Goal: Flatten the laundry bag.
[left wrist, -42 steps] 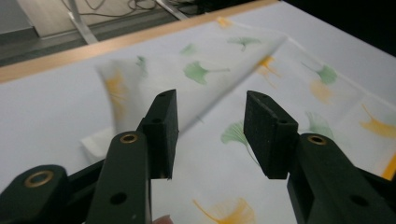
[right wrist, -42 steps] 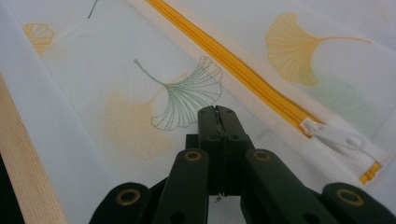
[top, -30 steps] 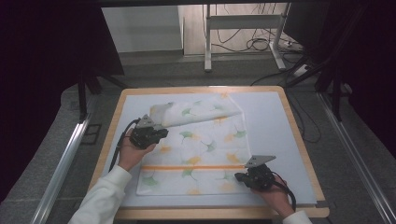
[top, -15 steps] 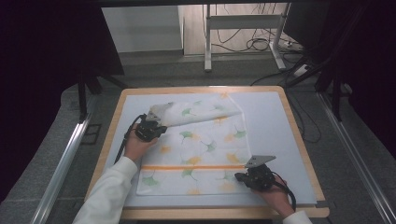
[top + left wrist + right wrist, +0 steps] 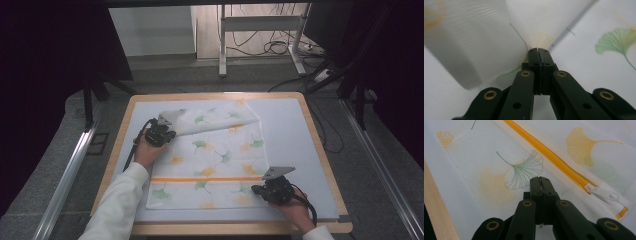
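One fold half made on the mesh bag (image 5: 215,160).
My left gripper (image 5: 161,133) is clamped on the far-left corner, lifted over the bag; my right gripper (image 5: 270,191), jaws closed, pins the near-right edge by the orange zipper (image 5: 549,155); flattening remains.

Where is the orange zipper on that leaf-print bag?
In the high view, the orange zipper crosses the bag near its front edge, ending beside the right claw.

Left gripper (image 5: 161,134), frame centre-left: jaws closed, forearm sleeved. Right gripper (image 5: 272,190), lower right: jaws closed, hand low.
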`<state>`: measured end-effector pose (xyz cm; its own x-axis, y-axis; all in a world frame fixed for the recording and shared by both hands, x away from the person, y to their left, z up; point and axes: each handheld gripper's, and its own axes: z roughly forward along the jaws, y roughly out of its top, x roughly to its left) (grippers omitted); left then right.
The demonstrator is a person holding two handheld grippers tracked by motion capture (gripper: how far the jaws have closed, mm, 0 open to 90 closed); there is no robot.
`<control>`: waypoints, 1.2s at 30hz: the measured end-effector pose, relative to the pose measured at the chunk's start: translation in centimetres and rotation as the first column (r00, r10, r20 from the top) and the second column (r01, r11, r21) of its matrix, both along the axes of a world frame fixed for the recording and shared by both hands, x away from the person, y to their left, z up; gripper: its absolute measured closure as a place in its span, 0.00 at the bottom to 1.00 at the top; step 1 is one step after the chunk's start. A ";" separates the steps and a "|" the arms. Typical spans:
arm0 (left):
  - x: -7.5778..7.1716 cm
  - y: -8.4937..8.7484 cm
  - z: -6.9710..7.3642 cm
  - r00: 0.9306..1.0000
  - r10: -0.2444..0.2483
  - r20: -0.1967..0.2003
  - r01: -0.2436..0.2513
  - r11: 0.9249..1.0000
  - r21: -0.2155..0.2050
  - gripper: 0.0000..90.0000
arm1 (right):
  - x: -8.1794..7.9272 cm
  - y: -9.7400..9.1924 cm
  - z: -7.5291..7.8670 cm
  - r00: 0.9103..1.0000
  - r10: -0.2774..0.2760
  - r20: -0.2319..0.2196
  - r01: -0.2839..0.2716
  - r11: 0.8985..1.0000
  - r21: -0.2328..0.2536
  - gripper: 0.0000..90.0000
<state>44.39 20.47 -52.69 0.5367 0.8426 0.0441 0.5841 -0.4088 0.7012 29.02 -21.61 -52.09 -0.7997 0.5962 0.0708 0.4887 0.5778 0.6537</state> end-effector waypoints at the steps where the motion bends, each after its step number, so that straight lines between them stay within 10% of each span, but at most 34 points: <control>1: 0.2 0.1 0.1 1.000 0.012 0.006 -0.012 1.000 0.002 1.00 | 0.0 0.0 0.0 1.000 0.001 0.000 -0.001 1.000 0.000 0.99; 10: 0.9 0.7 1.0 0.999 0.043 0.033 -0.042 0.998 -0.044 1.00 | 0.1 -0.1 0.0 1.000 0.003 0.000 -0.003 1.000 0.005 0.99; 18: -0.7 -0.1 2.2 0.999 -0.039 0.036 0.041 0.997 -0.061 1.00 | 0.0 0.0 0.0 1.000 0.003 0.001 -0.003 1.000 -0.001 0.99; 26: 2.3 -0.9 -0.9 0.999 -0.013 -0.043 0.012 1.000 -0.015 1.00 | 0.0 0.0 0.0 1.000 -0.002 -0.003 0.002 1.000 0.003 0.99; 36: 4.2 -0.6 -0.6 0.997 0.069 -0.037 -0.072 0.992 -0.100 1.00 | 0.0 0.0 0.0 1.000 0.003 0.000 -0.003 1.000 0.002 0.99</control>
